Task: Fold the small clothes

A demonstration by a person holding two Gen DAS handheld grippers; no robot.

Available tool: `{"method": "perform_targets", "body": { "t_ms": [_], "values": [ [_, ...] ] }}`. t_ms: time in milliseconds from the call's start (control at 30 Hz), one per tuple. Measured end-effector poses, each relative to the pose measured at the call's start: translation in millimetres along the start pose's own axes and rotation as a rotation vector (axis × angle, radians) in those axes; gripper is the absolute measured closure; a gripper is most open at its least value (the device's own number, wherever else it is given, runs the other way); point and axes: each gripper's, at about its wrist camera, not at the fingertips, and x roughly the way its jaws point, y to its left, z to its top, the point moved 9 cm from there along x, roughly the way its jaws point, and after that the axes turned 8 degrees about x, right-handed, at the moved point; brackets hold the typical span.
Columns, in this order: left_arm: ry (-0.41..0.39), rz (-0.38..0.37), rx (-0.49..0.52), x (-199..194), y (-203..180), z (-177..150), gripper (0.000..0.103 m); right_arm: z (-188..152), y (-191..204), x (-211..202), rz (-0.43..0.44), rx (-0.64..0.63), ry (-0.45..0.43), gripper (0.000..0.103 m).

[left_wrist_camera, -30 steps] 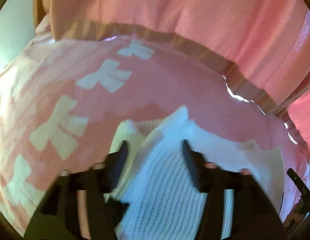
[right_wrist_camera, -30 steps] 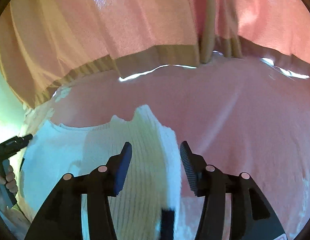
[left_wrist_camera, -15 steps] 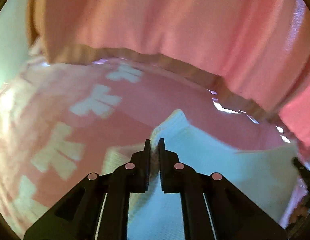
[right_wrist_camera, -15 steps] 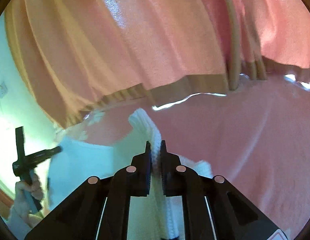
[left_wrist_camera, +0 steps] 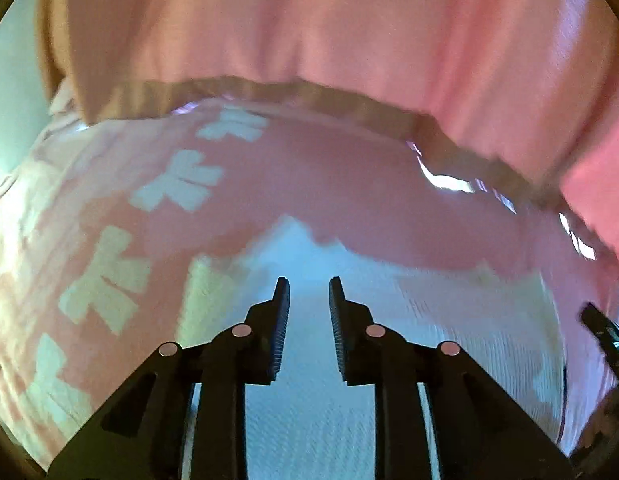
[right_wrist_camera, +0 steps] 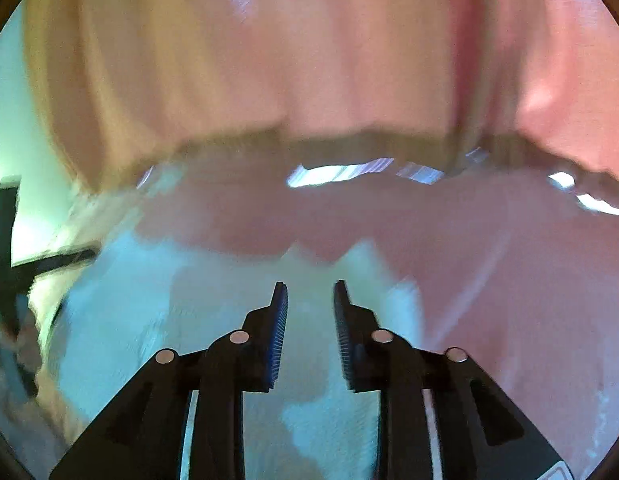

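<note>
A white ribbed knit garment [left_wrist_camera: 449, 320] lies spread on a pink cover [left_wrist_camera: 349, 184]; both views are blurred by motion. My left gripper [left_wrist_camera: 308, 280] hovers over its left part. The jaws are opening, a narrow gap stands between them, and no fabric is pinched there. My right gripper [right_wrist_camera: 309, 283] hangs over the same garment [right_wrist_camera: 149, 300] near its right edge. Its jaws are opening too, with only the cloth lying beneath showing through the gap. The right gripper's tip [left_wrist_camera: 605, 332] shows at the left wrist view's right edge.
The pink cover carries white bow shapes [left_wrist_camera: 105, 280] on its left side. A pink curtain [left_wrist_camera: 309, 20] with a tan hem hangs behind the far edge. In the right wrist view a hand holds the left gripper [right_wrist_camera: 13, 264] at far left. Bare pink cover [right_wrist_camera: 529, 300] lies to the right.
Both grippers closed on a raised fold of the white garment, carried it, and have now parted their jaws. The fold has dropped and the garment lies flatter.
</note>
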Motion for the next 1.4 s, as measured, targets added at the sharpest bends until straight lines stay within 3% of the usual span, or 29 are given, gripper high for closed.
{"method": "perform_targets", "body": {
  "t_ms": [67, 100, 200, 267, 333, 467, 500, 600, 667, 767, 833, 900, 933, 967, 1033, 1067, 1167, 1233, 1333, 1400],
  "values": [
    [0.072, 0.043, 0.066, 17.0, -7.7, -17.3, 0.081, -30.1, 0.4, 29.1, -0.087, -0.071, 0.135, 0.096],
    [0.143, 0.094, 0.090, 33.3, -4.1, -30.3, 0.081, -46.3, -10.3, 44.4, -0.178, -0.110, 0.203, 0.098],
    [0.128, 0.101, 0.079, 35.0, 1.5, -33.7, 0.081, -33.5, -19.8, 24.3, -0.205, -0.063, 0.125, 0.096],
    [0.113, 0.104, 0.070, 25.1, 3.9, -34.4, 0.081, -27.9, -15.0, 2.3, -0.108, 0.009, 0.070, 0.094],
    [0.097, 0.058, 0.041, 11.9, 2.4, -37.8, 0.081, -38.0, -3.9, -7.7, -0.017, 0.044, 0.075, 0.093],
    [0.056, -0.048, 0.061, -11.8, -28.1, -47.8, 0.079, -75.0, 50.2, -9.6, 0.142, 0.004, 0.121, 0.093],
    [0.059, -0.065, 0.081, -11.9, -37.1, -53.0, 0.077, -86.3, 64.5, -7.3, 0.147, -0.029, 0.129, 0.093],
    [0.123, -0.039, 0.140, 0.4, -45.4, -82.6, 0.075, -110.6, 66.6, 6.1, 0.041, -0.135, 0.174, 0.101],
    [0.099, -0.023, 0.158, -7.1, -36.0, -84.7, 0.075, -115.0, 44.3, 2.6, -0.003, -0.118, 0.185, 0.103],
    [0.101, 0.002, 0.086, -20.3, -3.3, -95.1, 0.075, -121.4, -16.6, -20.2, -0.087, 0.022, 0.177, 0.103],
    [0.101, -0.011, 0.042, -25.1, 10.3, -101.6, 0.075, -125.6, -40.1, -32.7, -0.035, 0.177, 0.175, 0.103],
    [0.075, 0.005, 0.035, -35.4, 11.7, -102.4, 0.077, -127.8, -34.9, -42.2, -0.044, 0.182, 0.144, 0.103],
    [0.067, 0.010, 0.042, -39.6, 8.4, -103.5, 0.077, -129.3, -23.0, -47.3, -0.048, 0.136, 0.121, 0.092],
    [0.061, 0.004, 0.045, -44.8, 2.1, -106.8, 0.072, -132.4, -8.3, -51.3, -0.024, 0.094, 0.107, 0.091],
    [0.069, -0.001, 0.056, -47.1, -5.9, -113.8, 0.061, -139.0, 4.0, -42.9, -0.037, 0.039, 0.128, 0.094],
    [0.088, 0.022, 0.071, -45.0, -7.2, -120.1, 0.060, -149.3, -4.5, -38.4, -0.104, 0.030, 0.158, 0.099],
    [0.116, 0.047, 0.074, -45.5, -2.0, -133.5, 0.061, -148.3, -23.6, -50.2, -0.126, 0.110, 0.136, 0.101],
    [0.090, 0.029, 0.036, -57.7, 2.9, -135.6, 0.062, -145.9, -39.0, -68.4, -0.160, 0.172, 0.088, 0.099],
    [0.033, 0.006, -0.060, -75.7, 15.3, -135.2, 0.060, -141.6, -46.7, -80.0, -0.106, 0.254, 0.044, 0.090],
    [0.013, 0.044, -0.130, -80.9, 30.8, -138.6, 0.050, -142.2, -49.2, -81.2, -0.125, 0.251, 0.041, 0.071]
  ]
}}
